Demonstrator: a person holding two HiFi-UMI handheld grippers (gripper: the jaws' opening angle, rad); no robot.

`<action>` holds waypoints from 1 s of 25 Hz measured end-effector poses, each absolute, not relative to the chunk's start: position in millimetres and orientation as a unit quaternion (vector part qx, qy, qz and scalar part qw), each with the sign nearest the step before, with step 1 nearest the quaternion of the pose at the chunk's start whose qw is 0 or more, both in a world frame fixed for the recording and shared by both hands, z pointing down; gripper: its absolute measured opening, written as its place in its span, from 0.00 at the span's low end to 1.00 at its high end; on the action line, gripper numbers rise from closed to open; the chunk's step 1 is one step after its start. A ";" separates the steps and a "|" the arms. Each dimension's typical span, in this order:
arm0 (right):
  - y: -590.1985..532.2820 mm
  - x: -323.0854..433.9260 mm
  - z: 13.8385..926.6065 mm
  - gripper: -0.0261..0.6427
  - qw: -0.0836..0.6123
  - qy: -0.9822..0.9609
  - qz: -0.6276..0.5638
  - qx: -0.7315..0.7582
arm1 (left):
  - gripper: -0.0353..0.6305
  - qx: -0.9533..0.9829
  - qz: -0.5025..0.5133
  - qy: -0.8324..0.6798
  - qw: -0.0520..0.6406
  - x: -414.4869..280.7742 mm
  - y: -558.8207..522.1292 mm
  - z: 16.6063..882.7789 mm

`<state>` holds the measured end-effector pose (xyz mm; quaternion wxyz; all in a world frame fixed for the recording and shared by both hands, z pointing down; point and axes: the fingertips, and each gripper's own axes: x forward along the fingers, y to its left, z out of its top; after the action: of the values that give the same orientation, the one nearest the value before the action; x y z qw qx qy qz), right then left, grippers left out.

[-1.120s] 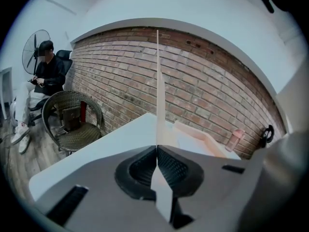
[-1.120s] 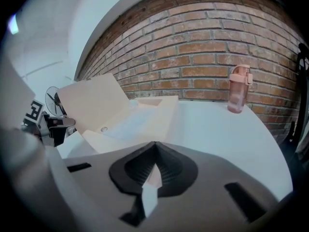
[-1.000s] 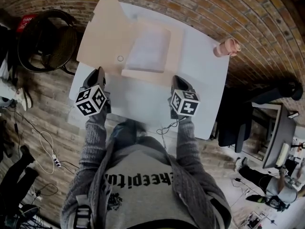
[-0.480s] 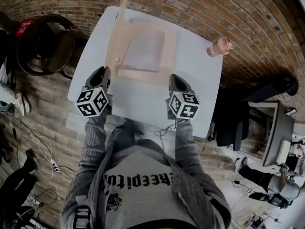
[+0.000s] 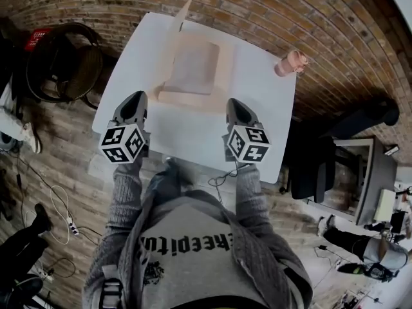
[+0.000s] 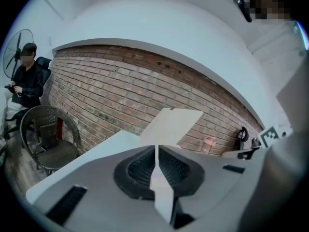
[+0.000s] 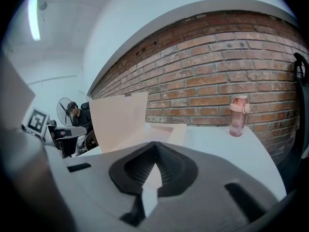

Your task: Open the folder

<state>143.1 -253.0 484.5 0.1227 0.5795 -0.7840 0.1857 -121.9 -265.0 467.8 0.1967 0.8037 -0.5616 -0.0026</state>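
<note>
The beige folder lies on the white table with pale sheets showing inside. Its cover stands up along the left side, seen as a tall flap in the left gripper view and as a flap in the right gripper view. My left gripper hovers short of the folder's near left corner; its jaws are opening to a thin slit with nothing between them. My right gripper hovers off the near right corner, tips together and empty.
A pink bottle stands at the table's far right corner, in front of the brick wall. A wicker chair sits left of the table, and a person sits beyond it. A black office chair stands to the right.
The cover, spread out flat to the left a second ago, now stands upright and looks narrow. Both grippers have lifted and drawn back from the folder's near edge.
</note>
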 end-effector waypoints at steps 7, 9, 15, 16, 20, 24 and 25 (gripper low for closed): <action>-232.4 138.6 457.1 0.05 0.107 -0.798 0.153 0.573 | 0.08 0.807 -0.016 -0.566 0.167 -122.7 -242.1 439.6; -225.9 138.4 449.7 0.05 0.101 -0.801 0.143 0.572 | 0.08 0.809 -0.019 -0.566 0.157 -120.6 -235.4 432.2; -206.2 142.8 427.1 0.05 0.077 -0.806 0.117 0.574 | 0.08 0.812 -0.028 -0.568 0.134 -113.8 -215.1 411.9; -203.1 144.1 423.0 0.05 0.072 -0.807 0.114 0.575 | 0.08 0.812 -0.030 -0.569 0.131 -112.7 -211.7 408.7; -192.0 148.1 407.7 0.05 0.059 -0.809 0.101 0.577 | 0.08 0.812 -0.035 -0.571 0.117 -109.3 -199.6 395.3; -181.6 152.9 395.2 0.05 0.046 -0.809 0.088 0.579 | 0.08 0.812 -0.039 -0.572 0.107 -104.9 -189.0 386.5; -179.1 154.4 391.8 0.05 0.043 -0.809 0.085 0.581 | 0.08 0.812 -0.040 -0.572 0.106 -103.8 -186.4 384.5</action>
<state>154.4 -179.1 391.8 0.0431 0.5805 -0.8087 0.0849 -103.8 -186.4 384.5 0.1057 0.8121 -0.5725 -0.0403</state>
